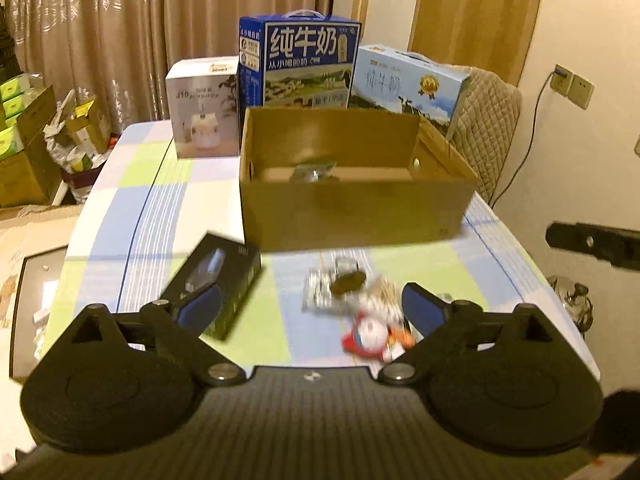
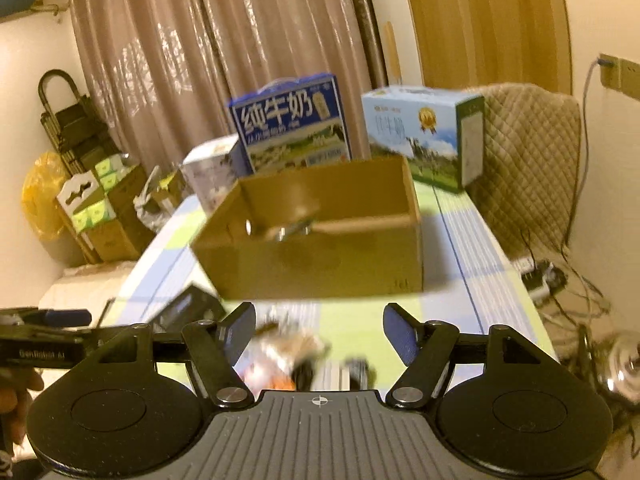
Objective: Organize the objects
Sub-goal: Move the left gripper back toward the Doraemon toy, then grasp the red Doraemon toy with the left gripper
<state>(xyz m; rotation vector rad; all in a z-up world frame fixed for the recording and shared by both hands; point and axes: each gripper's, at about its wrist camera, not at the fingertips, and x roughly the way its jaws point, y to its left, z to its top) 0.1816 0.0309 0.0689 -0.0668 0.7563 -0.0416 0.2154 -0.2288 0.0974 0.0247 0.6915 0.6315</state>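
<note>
An open cardboard box (image 1: 352, 216) stands mid-table with a shiny packet (image 1: 312, 170) inside; it also shows in the right wrist view (image 2: 320, 264). In front of it lie a black product box (image 1: 216, 280), a blurred pile of small packets (image 1: 348, 292) and a red-and-white toy (image 1: 370, 336). My left gripper (image 1: 312, 308) is open and empty above these items. My right gripper (image 2: 320, 336) is open and empty over the same pile (image 2: 296, 352). The black box (image 2: 188, 308) lies at its left. The other gripper (image 2: 44, 332) shows at the far left.
Behind the cardboard box stand a dark blue milk carton (image 1: 300, 60), a light blue milk carton (image 1: 408, 84) and a white box (image 1: 204, 108). A quilted chair back (image 1: 492, 120) is at the right. Boxes and clutter (image 1: 28, 140) sit on the floor at the left. Cables (image 2: 560, 280) lie right.
</note>
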